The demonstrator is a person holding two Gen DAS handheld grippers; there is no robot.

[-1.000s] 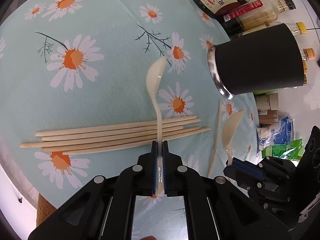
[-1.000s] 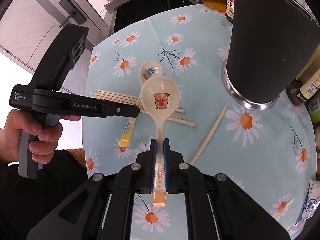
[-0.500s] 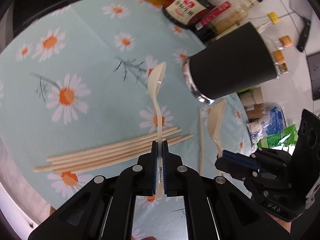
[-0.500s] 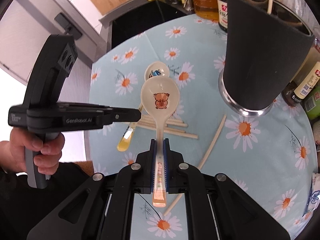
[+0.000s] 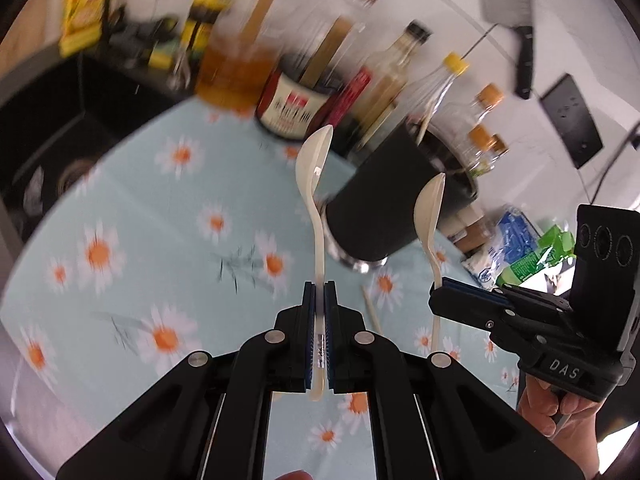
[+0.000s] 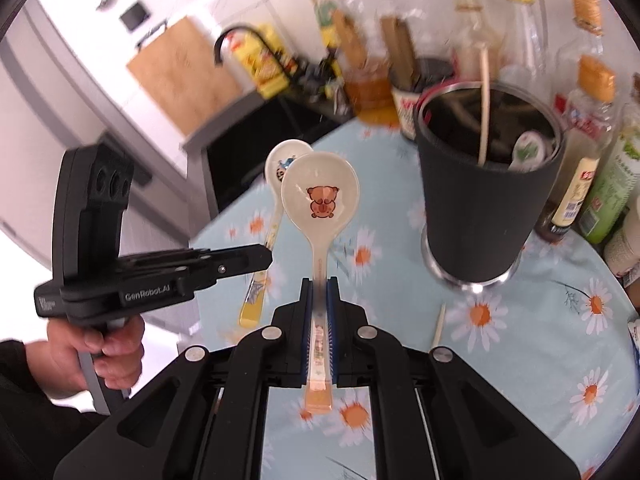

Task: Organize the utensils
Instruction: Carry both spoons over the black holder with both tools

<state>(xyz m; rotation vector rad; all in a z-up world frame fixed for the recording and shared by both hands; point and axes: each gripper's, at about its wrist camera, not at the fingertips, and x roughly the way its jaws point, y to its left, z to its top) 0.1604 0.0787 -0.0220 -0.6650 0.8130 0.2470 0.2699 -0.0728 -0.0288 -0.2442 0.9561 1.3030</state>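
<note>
My left gripper [image 5: 319, 292] is shut on the handle of a cream spoon [image 5: 314, 160], held up in the air, bowl upward. It shows in the right wrist view [image 6: 266, 258] with its blue-print spoon [image 6: 280, 164]. My right gripper [image 6: 319, 286] is shut on a cream spoon with a brown bear print [image 6: 320, 196]. It shows in the left wrist view [image 5: 440, 294] with that spoon [image 5: 428, 208]. The black utensil cup [image 6: 486, 200] stands ahead to the right, holding a chopstick [image 6: 485, 112] and a spoon [image 6: 528, 150]. It is also in the left wrist view [image 5: 384, 208].
Bottles of sauce and oil [image 6: 576, 184] stand behind and right of the cup, also in the left wrist view [image 5: 384, 80]. One chopstick [image 6: 438, 326] lies on the daisy tablecloth [image 6: 540, 320]. A sink and tap [image 6: 236, 40] are at the back left. Snack packets [image 5: 520, 256] lie right.
Both grippers have risen and tilted up with their spoons, so the cup's open top now shows. The chopstick bundle on the cloth has left the views.
</note>
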